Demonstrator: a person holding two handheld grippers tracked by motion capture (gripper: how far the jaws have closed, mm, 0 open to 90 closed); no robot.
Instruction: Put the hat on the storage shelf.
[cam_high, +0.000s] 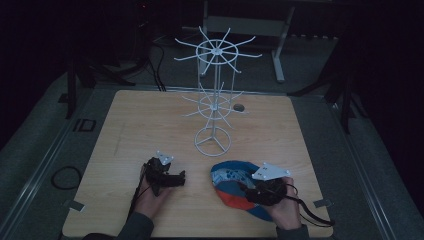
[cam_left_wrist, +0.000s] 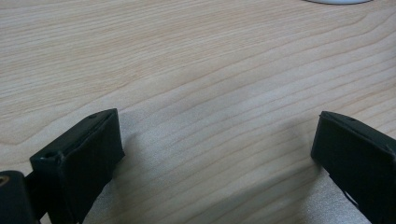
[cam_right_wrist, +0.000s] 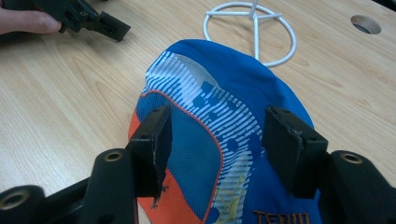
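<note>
A blue and orange cap (cam_high: 231, 181) with white stripes lies flat on the wooden table (cam_high: 150, 120), near the front right. My right gripper (cam_high: 250, 191) is open over the cap (cam_right_wrist: 219, 126), one jaw on each side of its crown, not closed on it. To the cap's left my left gripper (cam_high: 181, 177) rests low over bare wood (cam_left_wrist: 201, 93), open, nothing between its jaws. It also appears in the right gripper view as a black left gripper (cam_right_wrist: 100, 23) held by a hand. A white wire rack (cam_high: 214, 95) with two tiers of hooks stands behind the cap, its ring base (cam_right_wrist: 252, 28) just beyond the cap's far edge.
A round cable hole (cam_high: 239, 107) sits in the table to the right of the rack. A person's hands and sleeves come in at the front edge. Dark floor, cables and a desk frame lie beyond the table.
</note>
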